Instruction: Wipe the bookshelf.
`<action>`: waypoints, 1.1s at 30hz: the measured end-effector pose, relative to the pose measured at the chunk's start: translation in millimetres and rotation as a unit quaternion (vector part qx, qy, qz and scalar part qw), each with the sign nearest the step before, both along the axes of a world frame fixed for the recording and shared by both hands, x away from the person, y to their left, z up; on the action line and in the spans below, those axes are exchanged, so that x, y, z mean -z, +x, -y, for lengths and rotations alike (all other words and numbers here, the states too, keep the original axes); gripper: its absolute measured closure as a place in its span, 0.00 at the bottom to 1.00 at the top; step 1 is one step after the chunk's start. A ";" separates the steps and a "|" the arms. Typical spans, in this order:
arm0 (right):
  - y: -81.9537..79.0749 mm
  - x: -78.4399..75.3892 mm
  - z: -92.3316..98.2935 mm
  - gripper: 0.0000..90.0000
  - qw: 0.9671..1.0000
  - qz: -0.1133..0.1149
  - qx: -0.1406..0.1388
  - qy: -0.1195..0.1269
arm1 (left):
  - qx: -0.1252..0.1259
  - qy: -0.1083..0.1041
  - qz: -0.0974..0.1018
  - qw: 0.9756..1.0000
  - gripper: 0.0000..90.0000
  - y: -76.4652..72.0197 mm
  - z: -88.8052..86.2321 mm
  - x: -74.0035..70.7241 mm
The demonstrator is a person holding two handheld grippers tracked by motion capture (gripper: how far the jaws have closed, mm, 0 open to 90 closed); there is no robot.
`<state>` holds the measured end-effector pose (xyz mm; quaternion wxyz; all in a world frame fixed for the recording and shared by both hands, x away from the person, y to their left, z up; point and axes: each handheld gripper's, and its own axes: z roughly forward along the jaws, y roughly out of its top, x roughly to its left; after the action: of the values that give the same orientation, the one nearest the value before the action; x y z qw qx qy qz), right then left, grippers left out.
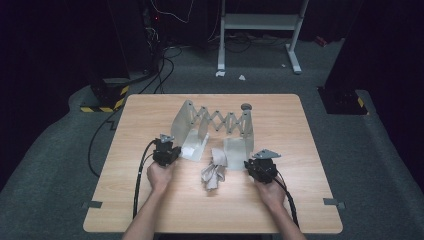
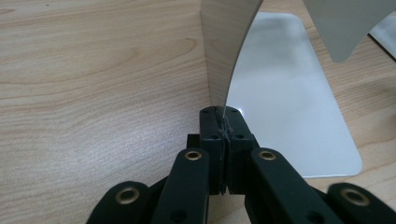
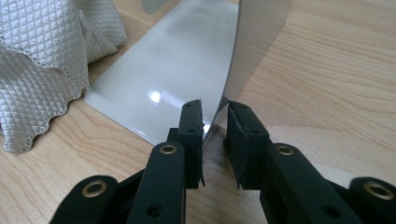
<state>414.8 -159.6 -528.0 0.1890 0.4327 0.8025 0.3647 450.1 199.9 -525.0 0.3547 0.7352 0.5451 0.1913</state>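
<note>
two hand-held grippers (image 1: 167, 150) (image 1: 260, 167) flank the empty bookend rack (image 1: 215, 125).

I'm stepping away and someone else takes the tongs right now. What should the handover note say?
Left tongs: shut on the lower edge of the left upright plate of the expanding metal rack.
Right tongs: jaws on either side of the right upright plate, with a visible gap; not clamped.
Things: the rack stands mid-table, its scissor links stretched; a white cloth lies crumpled in front of it, between the hands.
Done: left side gripped.
Left: probably close the right tongs on their plate, then move the rack. The cloth is untouched.
</note>
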 end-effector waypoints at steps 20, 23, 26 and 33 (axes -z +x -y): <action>11.4 -0.2 -4.2 0.77 1.000 0.000 0.013 -0.002 | -0.039 -0.015 0.022 0.999 0.98 -35.6 1.7 5.7; 10.3 -0.1 -5.5 0.64 1.000 0.002 0.018 -0.007 | -0.037 -0.006 0.026 0.999 0.97 -36.0 3.0 5.9; 1.5 -0.7 -5.3 0.59 1.000 0.017 0.023 -0.011 | -0.035 0.000 0.029 0.999 0.89 -36.2 4.3 5.9; -19.3 -6.7 -2.0 0.51 0.999 0.004 0.012 0.030 | -0.037 0.023 0.036 0.998 0.74 -37.3 9.1 5.8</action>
<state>395.5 -157.5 -521.3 0.1836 0.4463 0.7853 0.3879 412.8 190.8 -530.8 0.3496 0.7155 0.5539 0.2432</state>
